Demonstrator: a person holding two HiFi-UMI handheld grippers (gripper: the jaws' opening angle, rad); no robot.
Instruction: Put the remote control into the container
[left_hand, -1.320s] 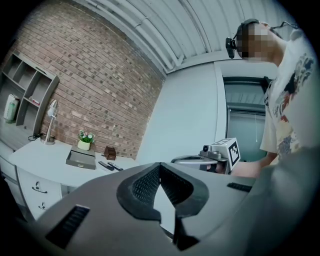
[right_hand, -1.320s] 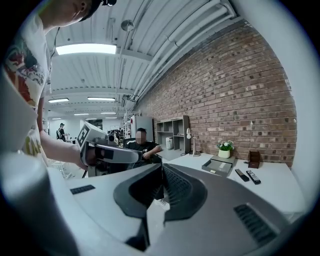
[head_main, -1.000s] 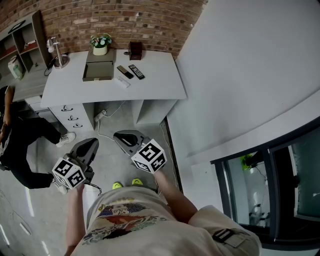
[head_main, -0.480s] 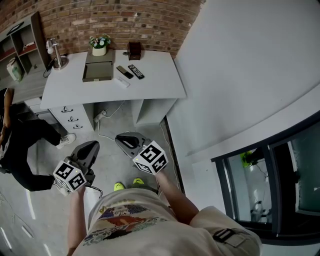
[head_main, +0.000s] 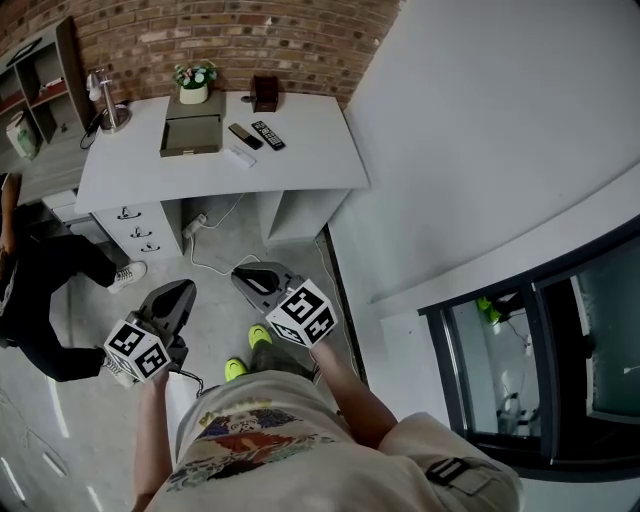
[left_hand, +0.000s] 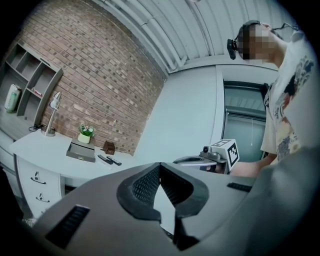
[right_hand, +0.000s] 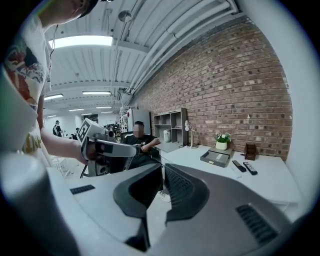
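Remote control, black and slim with rows of pale buttons, is seen lying flat on a white desk. It lies just beside a second, plainer dark remote and near a small white bar-shaped object. All three are placed at about 3 o'clock of the grey shallow rectangular container, outside it. At 12 o'clock of the container a small green plant in a white pot is set against a red brick wall, and a small brown box is found at 2 o'clock.

The desk is well apart from both grippers, at about 12 o'clock of them in the head view. The left gripper and the right gripper are held low over the grey floor. On each, the ridged dark pads are brought together with nothing between them.

The approach is judged to be the step in hand; nothing has been picked up yet. For the next move the desk must be reached, then one pair of jaws opened and closed across the remote's narrow width.

No brand or writing can be read. Only black-and-white square markers on the gripper cubes are made out.
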